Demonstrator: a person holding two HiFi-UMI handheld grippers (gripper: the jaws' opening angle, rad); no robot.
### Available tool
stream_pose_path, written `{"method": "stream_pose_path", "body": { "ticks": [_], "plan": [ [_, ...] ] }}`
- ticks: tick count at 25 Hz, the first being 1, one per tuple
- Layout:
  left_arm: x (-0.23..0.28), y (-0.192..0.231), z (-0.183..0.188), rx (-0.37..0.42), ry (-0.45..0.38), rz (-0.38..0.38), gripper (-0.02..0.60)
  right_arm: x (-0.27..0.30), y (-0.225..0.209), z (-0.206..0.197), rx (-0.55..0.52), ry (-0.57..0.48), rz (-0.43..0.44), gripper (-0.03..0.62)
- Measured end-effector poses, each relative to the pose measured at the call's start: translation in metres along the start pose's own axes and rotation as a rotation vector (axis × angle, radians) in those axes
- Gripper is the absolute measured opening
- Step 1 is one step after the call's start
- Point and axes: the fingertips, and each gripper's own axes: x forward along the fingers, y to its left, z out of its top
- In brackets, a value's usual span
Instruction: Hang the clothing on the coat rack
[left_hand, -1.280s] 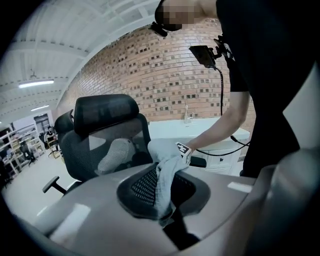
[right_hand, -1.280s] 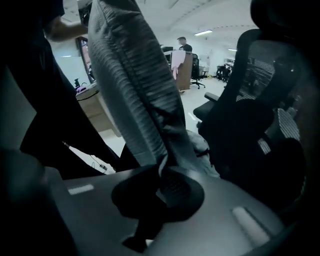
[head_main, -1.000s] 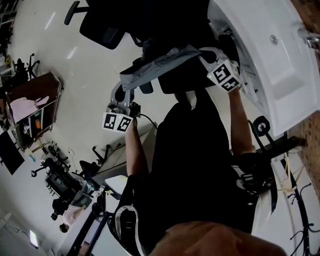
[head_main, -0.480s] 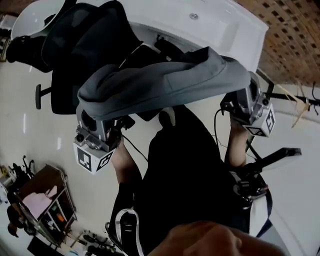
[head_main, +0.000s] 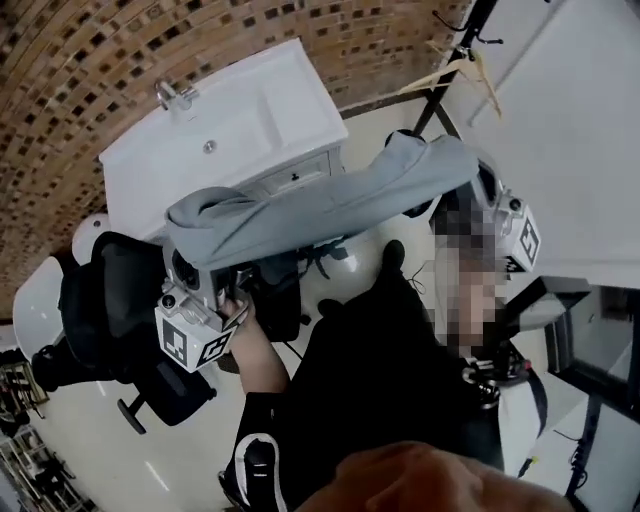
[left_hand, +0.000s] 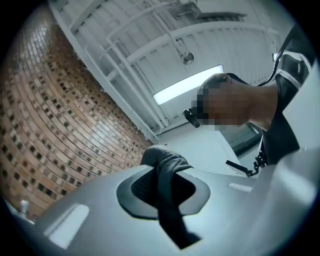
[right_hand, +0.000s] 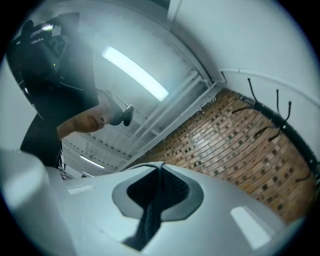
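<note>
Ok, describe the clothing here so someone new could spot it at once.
In the head view, find the white sink cabinet against the brick wall. Just below it in the picture, a grey garment stretches between the left gripper and the right gripper, both clamped on it. It is the only pale grey cloth; the office chair beside it and the person's clothes are black.

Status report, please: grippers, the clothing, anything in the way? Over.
Left gripper shut on grey garment. Right gripper shut on its other end. Coat rack not yet reached. Nothing seen in the way.
</note>
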Motion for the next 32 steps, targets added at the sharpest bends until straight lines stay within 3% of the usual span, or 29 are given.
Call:
{"method": "stream_pose_path", "body": {
  "ticks": [5, 9, 12, 17, 20, 25, 27, 29, 31, 32],
  "plan": [
    [0.136, -0.049, -0.091, -0.169, -0.027, -0.153, 0.021, -0.088, -0.087, 0.082, -0.153, -0.013, -0.157, 0.006],
    [0.235, -0.082, -0.143, -0.224, -0.054, -0.248, 0.021, -0.135, -0.162, 0.137, -0.244, -0.011, -0.221, 0.006],
    [0.301, -0.096, -0.165, -0.233, -0.076, -0.306, 0.021, -0.148, -0.201, 0.183, -0.311, -0.053, -0.199, 0.006],
    [0.399, -0.113, -0.159, -0.192, -0.128, -0.426, 0.021, -0.143, -0.24, 0.251, -0.446, -0.11, -0.157, 0.006],
    [0.439, -0.117, -0.153, -0.169, -0.171, -0.499, 0.021, -0.14, -0.27, 0.275, -0.506, -0.127, -0.189, 0.006],
    [0.512, -0.101, -0.13, -0.12, -0.259, -0.593, 0.021, -0.09, -0.345, 0.352, -0.634, -0.227, -0.157, 0.006],
    [0.566, -0.086, -0.133, -0.151, -0.279, -0.626, 0.021, -0.066, -0.383, 0.38, -0.66, -0.265, -0.142, 0.006],
    [0.64, -0.062, -0.181, -0.287, -0.18, -0.604, 0.021, -0.054, -0.431, 0.388, -0.634, -0.272, -0.173, 0.006],
    [0.691, -0.029, -0.275, -0.431, 0.049, -0.514, 0.021, -0.066, -0.491, 0.358, -0.518, -0.219, -0.277, 0.006],
    [0.689, -0.019, -0.33, -0.479, 0.172, -0.493, 0.021, -0.082, -0.516, 0.325, -0.43, -0.173, -0.336, 0.006]
  ]
}}
